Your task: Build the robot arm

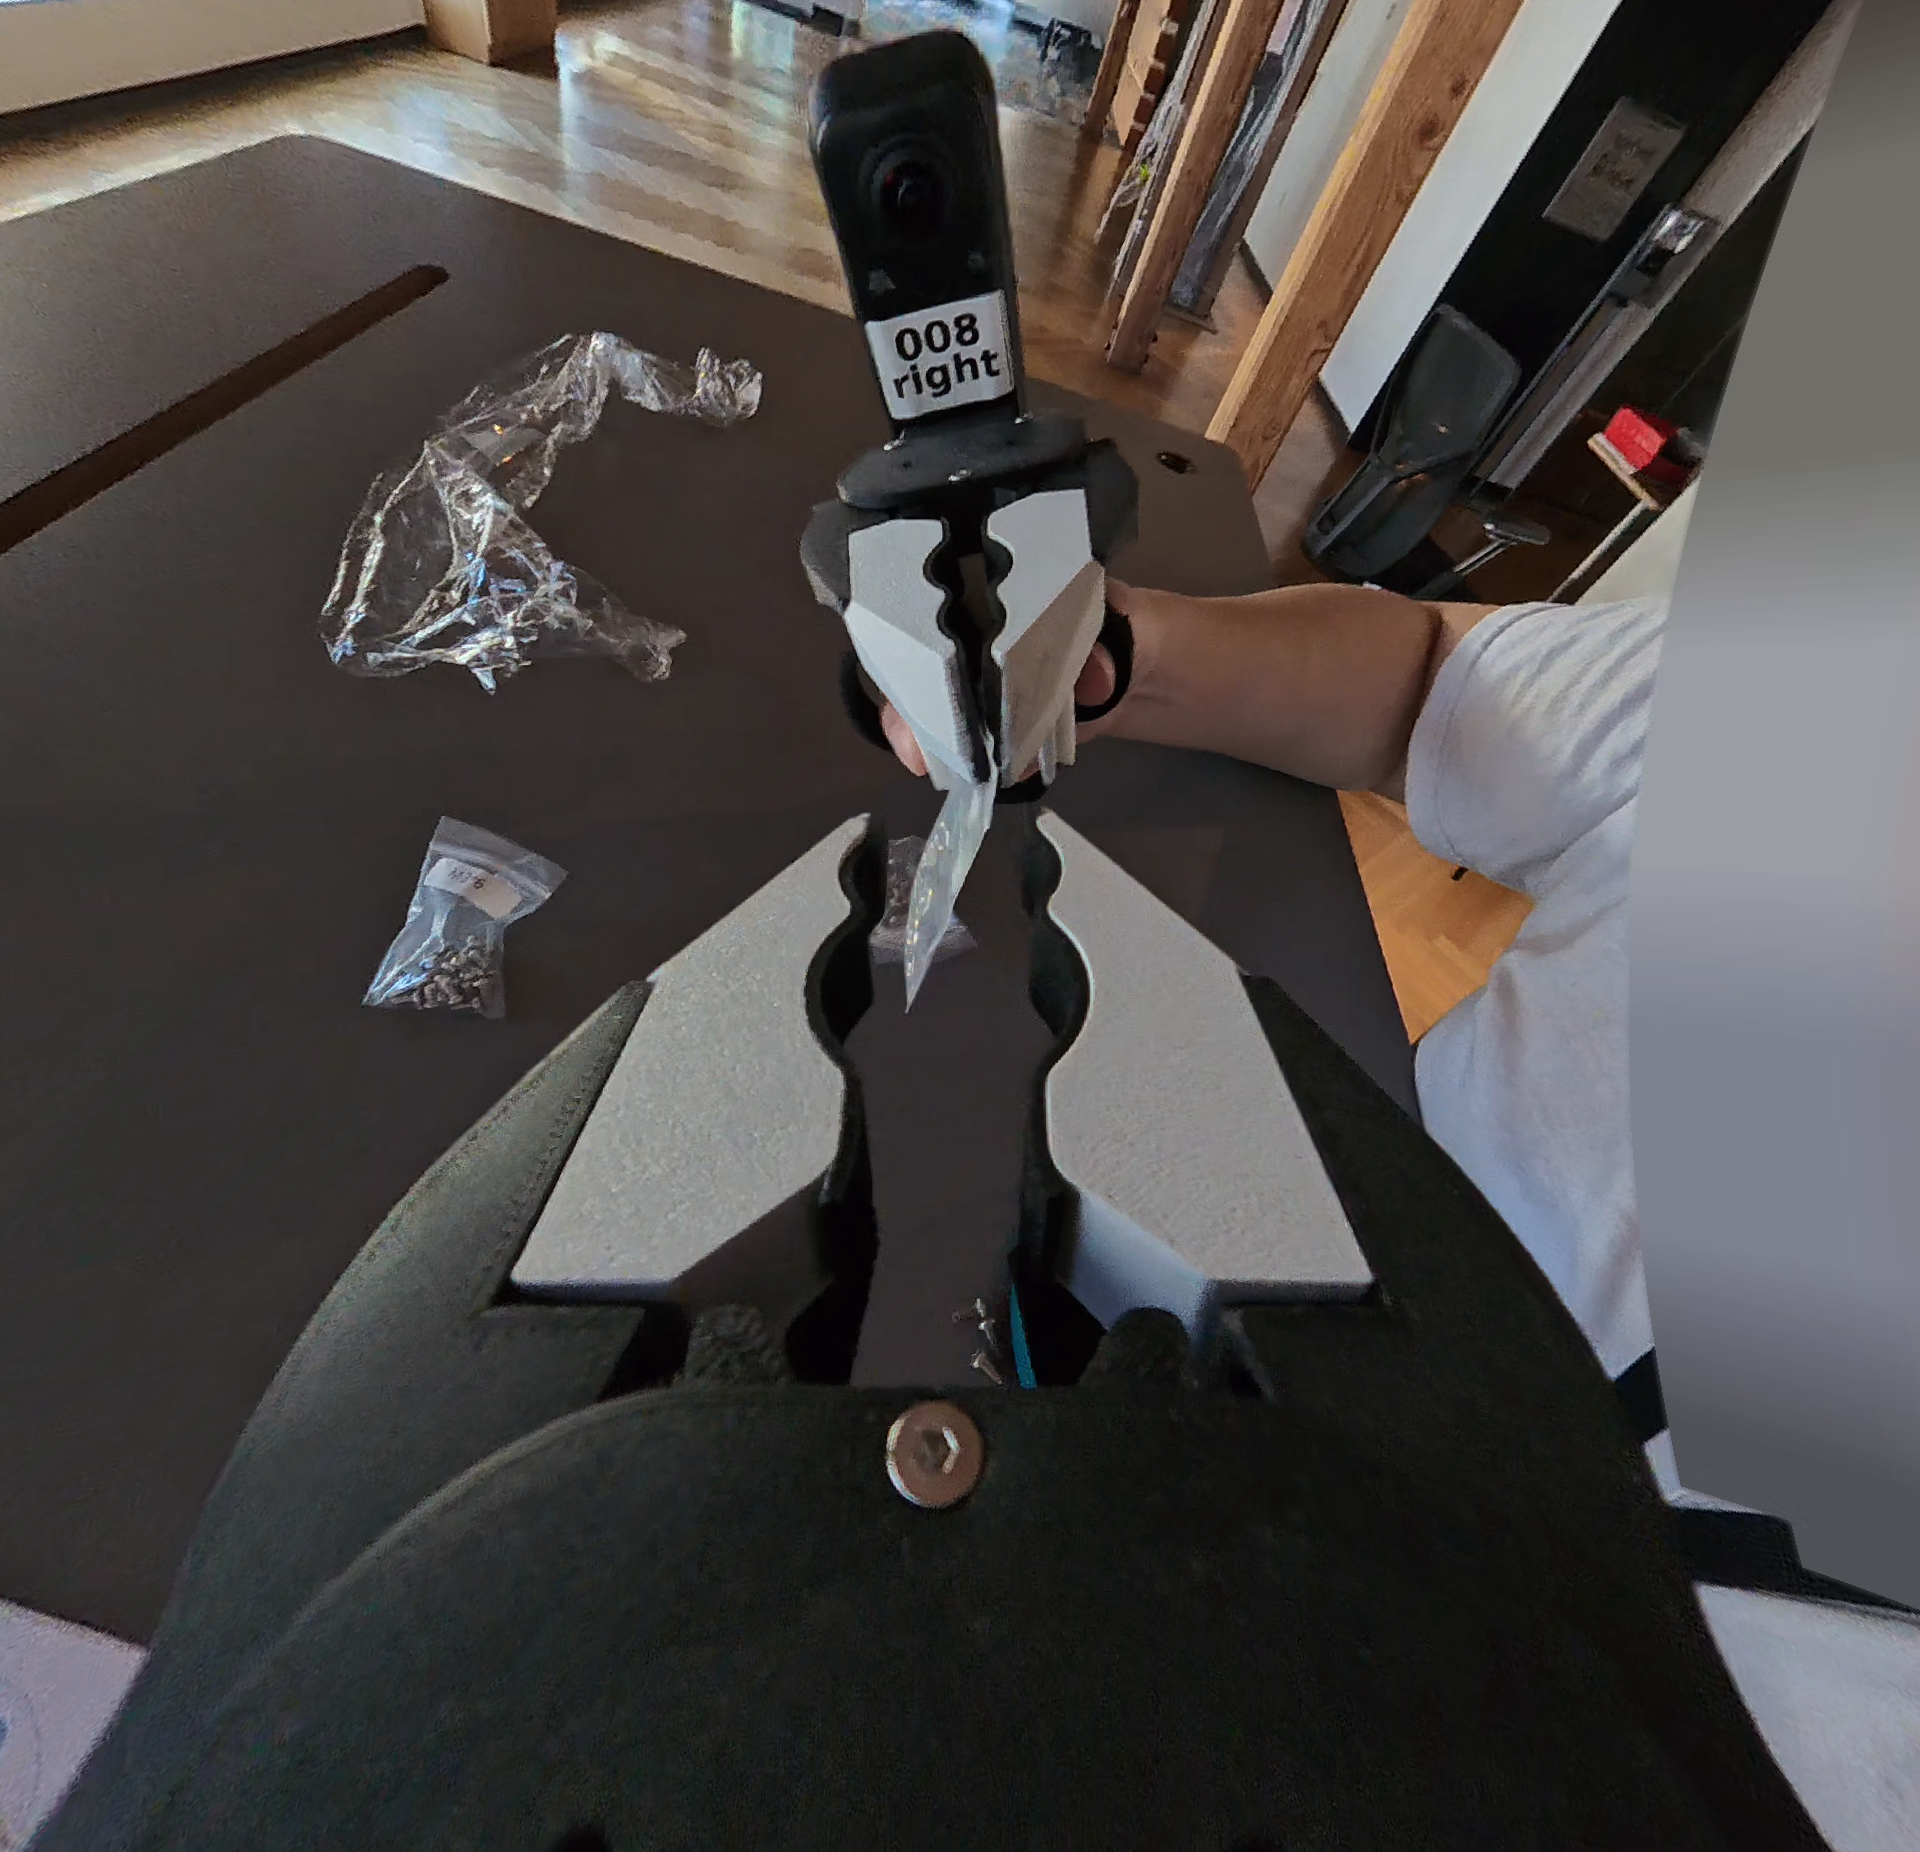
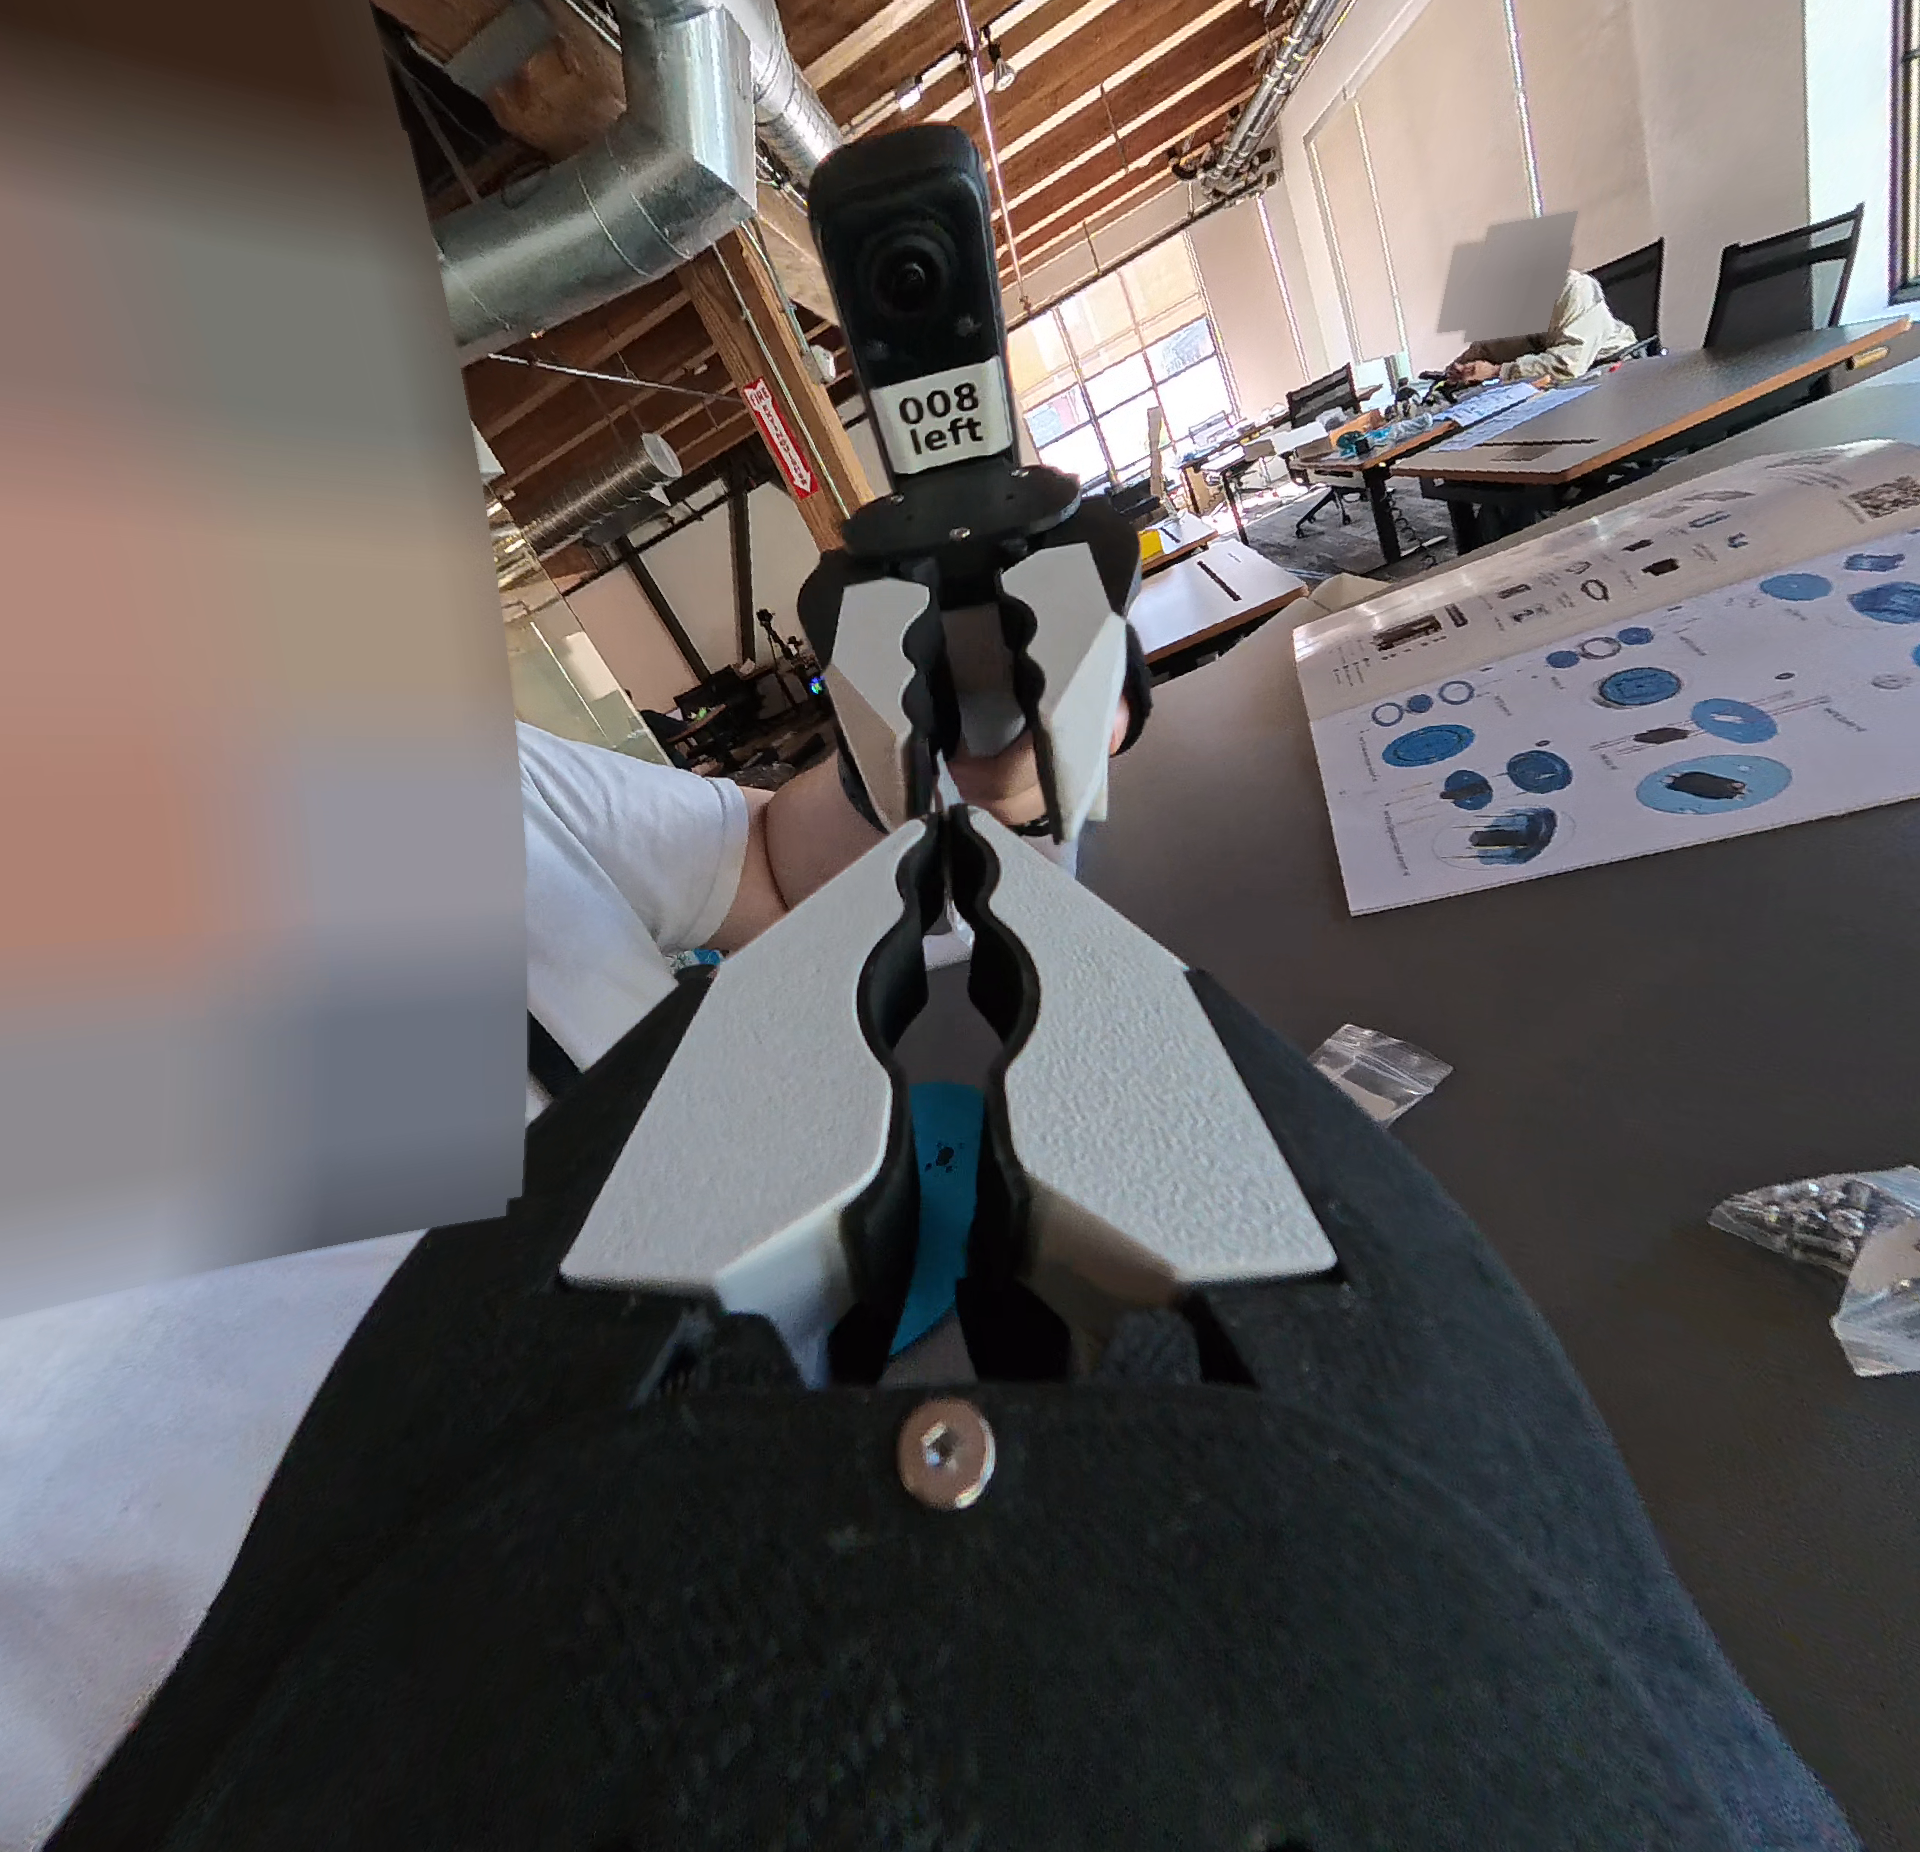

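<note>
My right gripper (image 1: 982, 763) faces my left one and is shut on the top edge of a small clear plastic bag (image 1: 948, 872), which hangs down from its tips. My left gripper (image 1: 954, 826) is open, and the bag hangs in the gap between its white fingers (image 1: 727, 1054) without being clamped. In the right wrist view my right gripper (image 2: 940, 820) has its jaws pressed together, with only a thin sliver of the bag (image 2: 940, 792) showing at the tips. The left gripper (image 2: 982, 810) stands open just beyond. Both are above a dark table (image 1: 208, 711).
Crumpled clear wrap (image 1: 488, 535) and a small bag of screws (image 1: 457, 929) lie to the left. Two loose screws (image 1: 977, 1335) and a blue part (image 2: 940, 1179) lie below the grippers. A printed instruction sheet (image 2: 1610, 680) and more small bags (image 2: 1818, 1231) lie at the right. My left and right fingertips are right by each other.
</note>
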